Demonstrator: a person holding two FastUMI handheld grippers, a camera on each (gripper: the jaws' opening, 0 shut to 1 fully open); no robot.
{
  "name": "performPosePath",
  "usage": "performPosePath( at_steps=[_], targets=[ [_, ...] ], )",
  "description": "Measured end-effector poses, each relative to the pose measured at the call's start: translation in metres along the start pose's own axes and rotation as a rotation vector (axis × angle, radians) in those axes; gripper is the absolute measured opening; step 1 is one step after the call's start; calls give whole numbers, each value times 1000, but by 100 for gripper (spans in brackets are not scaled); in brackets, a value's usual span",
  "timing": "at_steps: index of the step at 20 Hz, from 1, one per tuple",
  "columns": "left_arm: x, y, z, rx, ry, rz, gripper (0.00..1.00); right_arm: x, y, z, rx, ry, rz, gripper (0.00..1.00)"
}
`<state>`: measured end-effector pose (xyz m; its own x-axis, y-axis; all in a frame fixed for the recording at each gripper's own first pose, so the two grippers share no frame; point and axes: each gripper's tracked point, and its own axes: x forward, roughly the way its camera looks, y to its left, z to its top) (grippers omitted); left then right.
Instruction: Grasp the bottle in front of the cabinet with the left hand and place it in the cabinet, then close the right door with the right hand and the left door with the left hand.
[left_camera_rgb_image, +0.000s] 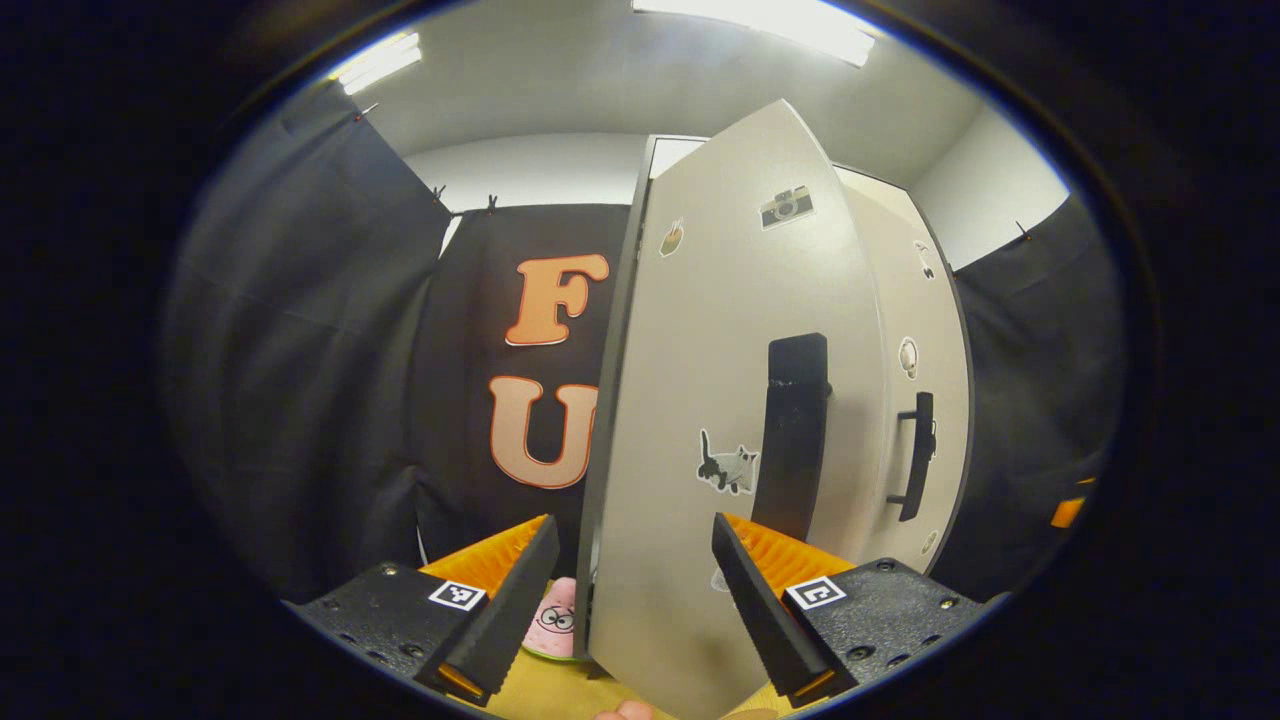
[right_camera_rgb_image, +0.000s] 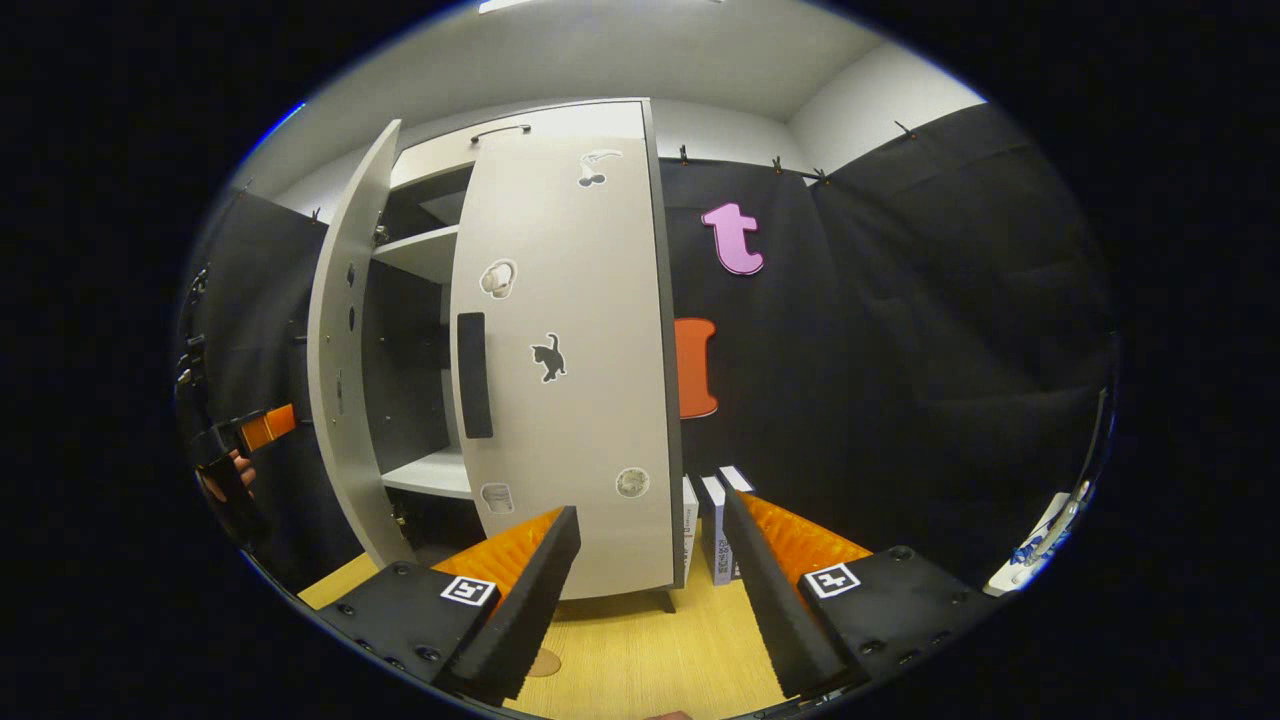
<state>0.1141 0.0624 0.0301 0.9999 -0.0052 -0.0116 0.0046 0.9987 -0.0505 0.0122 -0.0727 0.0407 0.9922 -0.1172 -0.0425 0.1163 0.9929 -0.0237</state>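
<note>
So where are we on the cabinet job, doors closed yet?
The right door looks shut or nearly so. The left door is ajar and the open left gripper straddles its lower edge; it has yet to be pushed shut. The right gripper hangs open. I can't see the bottle, so its placement is unconfirmed.
</note>
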Motion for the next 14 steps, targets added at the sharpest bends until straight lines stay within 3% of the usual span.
performPosePath(
  at_steps=[10, 14],
  targets=[
    [25, -68, -8, -52, -4, -144, 94, -6, -10, 1, -6, 1, -44, 96],
    [38, -82, -14, -38, 4, -166, 94, -5, -18, -1, 4, 6, -61, 96]
  ],
)
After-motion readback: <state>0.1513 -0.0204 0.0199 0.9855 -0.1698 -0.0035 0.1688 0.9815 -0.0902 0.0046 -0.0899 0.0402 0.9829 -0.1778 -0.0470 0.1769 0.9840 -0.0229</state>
